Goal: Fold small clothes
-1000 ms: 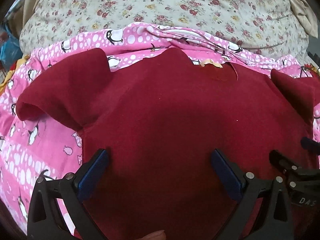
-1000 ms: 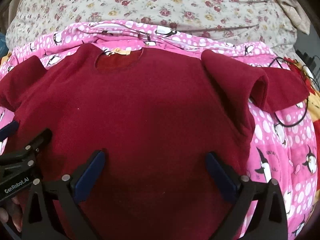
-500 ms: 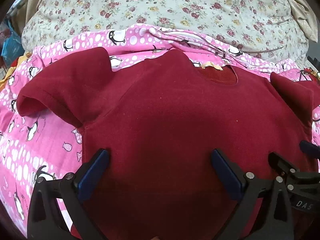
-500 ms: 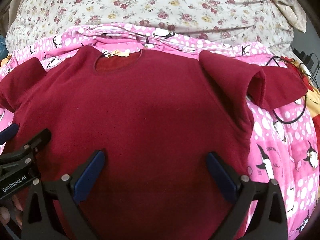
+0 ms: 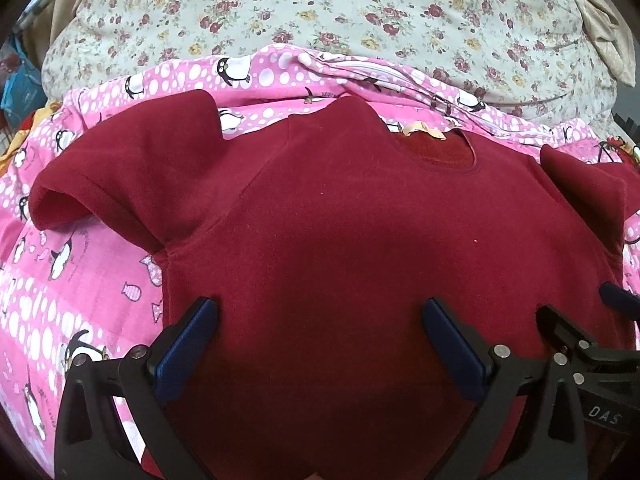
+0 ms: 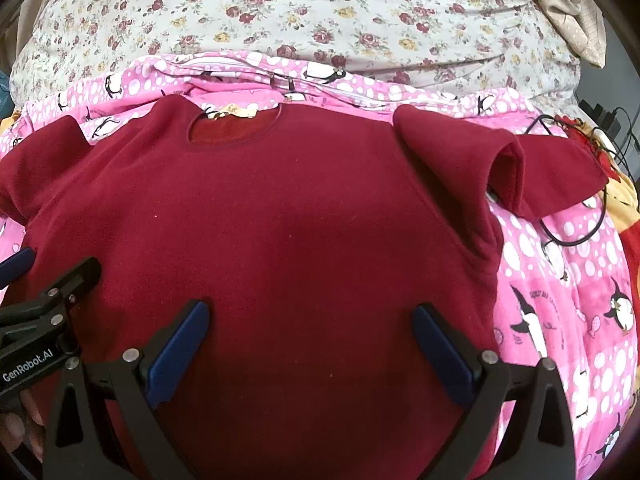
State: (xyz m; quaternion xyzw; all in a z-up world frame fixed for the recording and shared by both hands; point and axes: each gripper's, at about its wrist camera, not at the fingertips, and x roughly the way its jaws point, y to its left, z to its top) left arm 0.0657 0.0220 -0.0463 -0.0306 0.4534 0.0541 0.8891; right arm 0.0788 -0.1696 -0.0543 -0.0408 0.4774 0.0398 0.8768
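Hovering over a flat red shirt, both grippers released

Lying face up on the pink penguin blanket (image 5: 100, 288), the dark red shirt (image 5: 340, 248) is spread out with its neck hole (image 6: 232, 130) at the far side and a tan label (image 5: 422, 130) at the collar. Left sleeve (image 5: 120, 184) sticks out to the side, cuff a bit puffed up. Right sleeve (image 6: 500, 164) is partly doubled over on itself, its end lying on the blanket. Left hand-held gripper (image 5: 320, 336) sits low over the lower left part of the shirt body, blue fingers (image 5: 188, 344) spread wide, nothing between them. Right hand-held gripper (image 6: 310, 340) is just beside it over the lower right part, also spread wide and not grasping anything. Each gripper shows in the other's view at the edge. Cannot tell if the fingertips touch the cloth. Behind the blanket is a floral quilt (image 6: 320, 20). A black cable (image 6: 576, 236) loops on the blanket past the right sleeve.
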